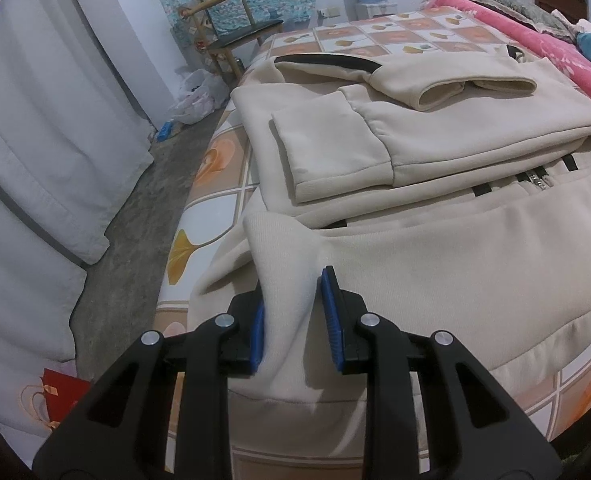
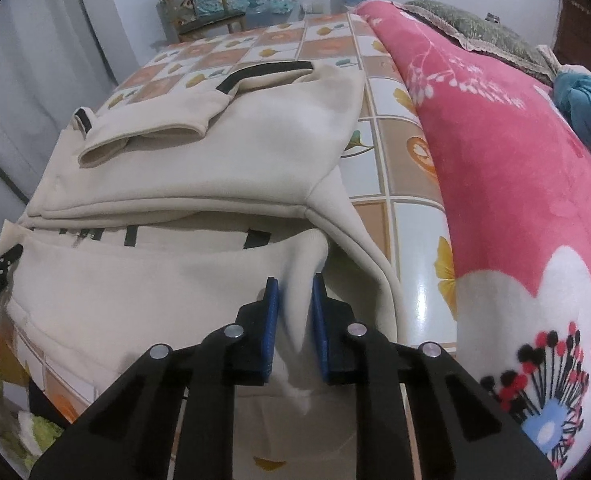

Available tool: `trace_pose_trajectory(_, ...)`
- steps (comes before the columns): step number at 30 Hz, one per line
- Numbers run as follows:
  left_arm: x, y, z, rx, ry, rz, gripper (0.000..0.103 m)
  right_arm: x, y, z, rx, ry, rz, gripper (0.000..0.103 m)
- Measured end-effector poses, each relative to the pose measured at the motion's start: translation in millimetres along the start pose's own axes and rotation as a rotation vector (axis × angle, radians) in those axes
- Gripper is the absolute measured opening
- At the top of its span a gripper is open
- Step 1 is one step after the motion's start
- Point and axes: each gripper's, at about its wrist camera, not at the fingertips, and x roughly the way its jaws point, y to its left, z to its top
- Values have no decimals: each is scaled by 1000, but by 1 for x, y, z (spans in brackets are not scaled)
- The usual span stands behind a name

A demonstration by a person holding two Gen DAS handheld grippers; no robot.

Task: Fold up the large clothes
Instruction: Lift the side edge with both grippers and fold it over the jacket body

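The cream hoodie [image 1: 435, 136] lies across the bed [image 1: 395, 36], on the tile-patterned sheet, and it's well into its fold: both sleeves [image 1: 447, 84] are laid over the body, cuffs stacked on the chest, and the zipper [image 1: 543, 180] peeks out in the gap between upper layers and bottom panel. That bottom panel [image 1: 455, 264], the hem end, hangs toward the near edge of the bed.

Now the grips. The left gripper [image 1: 295, 316] has the near-left hem corner pinched up between its blue pads [image 1: 331, 316], cloth tented into a ridge; the jaws stand partly closed with fabric filling most of the gap. Whether the far-side pad is pressing hard, I can't tell for sure, since a sliver of space shows there. The right gripper [image 2: 295, 320] mirrors it on the other corner, jaws narrowed onto a raised fold of hem [image 2: 299, 280], looking firmly held.

So by my read this is the lengthwise fold: hem gathered at both corners, about to go up and over. The next move calls for lifting both corners together, keeping the edge taut and level, then carrying it away toward the collar [image 2: 271, 72] so the panel lands square on the sleeves. Uneven lift would skew the fold. The pink blanket [image 2: 515, 168] sits just beside the hoodie on the right, so that hand has little room to swing wide.
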Motion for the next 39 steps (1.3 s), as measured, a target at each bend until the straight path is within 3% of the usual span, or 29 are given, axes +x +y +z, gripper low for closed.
trace_pose_trajectory(14,1,-2,2,-18,18,25,25,3,-2,0,17,0,-1,19)
trace_pose_trajectory(20,1,-2,3,-20,19,27,25,2,0,0,14,9,9,30)
trace_pose_trajectory(39,1,-1,2,-24,22,21,25,6,4,-1,-18,17,-21,30)
